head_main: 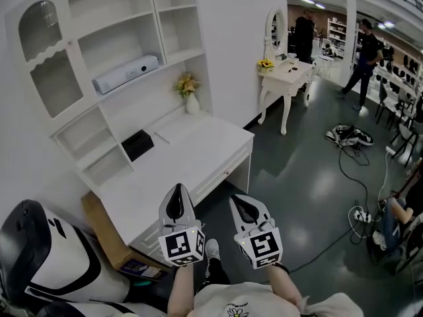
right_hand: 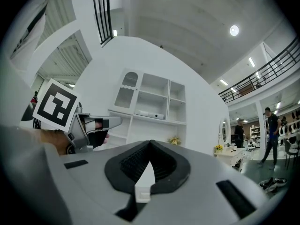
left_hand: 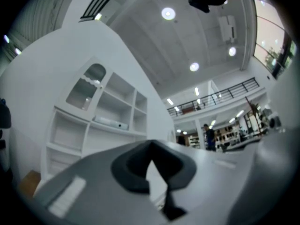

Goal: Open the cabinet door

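Note:
The white hutch cabinet stands on a desk at the left. Its arched glass door (head_main: 41, 38) is at the upper left corner and looks closed; it also shows as the arched door (left_hand: 86, 89) and as the arched door (right_hand: 125, 91). My left gripper (head_main: 176, 190) and right gripper (head_main: 239, 200) hang side by side near the desk's front edge, well short of the door. The left gripper (left_hand: 151, 145) has its jaws together with nothing in them. The right gripper (right_hand: 150, 143) also looks shut and empty. The left gripper's body (right_hand: 86, 125) shows in the right gripper view.
The white desk (head_main: 198, 154) carries a black box (head_main: 137, 144) and a flower vase (head_main: 189, 90). A white device (head_main: 125, 73) lies on a shelf. A black-and-white machine (head_main: 39, 256) and a cardboard box (head_main: 106, 233) stand lower left. A dressing table (head_main: 287, 78), floor cables (head_main: 350, 136) and people (head_main: 363, 58) are at right.

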### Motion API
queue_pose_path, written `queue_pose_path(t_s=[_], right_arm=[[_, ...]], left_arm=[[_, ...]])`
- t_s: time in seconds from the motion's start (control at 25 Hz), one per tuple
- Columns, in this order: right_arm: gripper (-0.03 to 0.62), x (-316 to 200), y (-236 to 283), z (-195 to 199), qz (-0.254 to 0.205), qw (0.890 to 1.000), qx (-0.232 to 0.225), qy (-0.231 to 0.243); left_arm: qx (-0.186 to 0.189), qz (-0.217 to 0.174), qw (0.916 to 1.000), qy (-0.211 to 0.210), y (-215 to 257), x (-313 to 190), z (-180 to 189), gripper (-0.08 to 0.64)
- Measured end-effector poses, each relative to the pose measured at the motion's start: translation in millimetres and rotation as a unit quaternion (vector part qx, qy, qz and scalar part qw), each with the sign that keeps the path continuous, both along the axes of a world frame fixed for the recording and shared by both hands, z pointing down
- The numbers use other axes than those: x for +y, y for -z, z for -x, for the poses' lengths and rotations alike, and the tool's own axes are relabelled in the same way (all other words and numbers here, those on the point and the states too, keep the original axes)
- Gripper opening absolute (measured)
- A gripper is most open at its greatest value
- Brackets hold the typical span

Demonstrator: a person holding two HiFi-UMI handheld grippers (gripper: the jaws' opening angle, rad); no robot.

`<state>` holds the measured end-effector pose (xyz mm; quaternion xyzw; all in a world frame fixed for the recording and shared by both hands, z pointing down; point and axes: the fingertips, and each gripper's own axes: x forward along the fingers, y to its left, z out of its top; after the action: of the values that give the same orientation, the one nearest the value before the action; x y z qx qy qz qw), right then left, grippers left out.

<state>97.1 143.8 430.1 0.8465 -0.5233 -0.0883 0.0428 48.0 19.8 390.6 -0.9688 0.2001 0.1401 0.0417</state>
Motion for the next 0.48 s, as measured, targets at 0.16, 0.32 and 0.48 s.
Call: queue_pose_path(t_s=[0.16, 0.32, 0.48], right_arm=[[0.000, -22.3, -3.6, -20.2, 0.002, 1.000, -0.002, 0.002], [0.000, -56.7, -7.8, -50.5, 0.000, 1.000, -0.006, -0.001], [0.000, -99.7, -2.5, -84.0, -0.002, 1.000, -0.008, 0.003]], left_arm=[[-0.003, -0.005, 1.0000, -0.002, -3.7, -17.3, -20.8, 0.005], [-0.004, 0.000, 1.0000, -0.005, -10.5, -50.7, -47.2, 0.005], [-0.001, -0.007, 1.0000, -0.002, -1.8, -94.4, -78.9, 0.005]])
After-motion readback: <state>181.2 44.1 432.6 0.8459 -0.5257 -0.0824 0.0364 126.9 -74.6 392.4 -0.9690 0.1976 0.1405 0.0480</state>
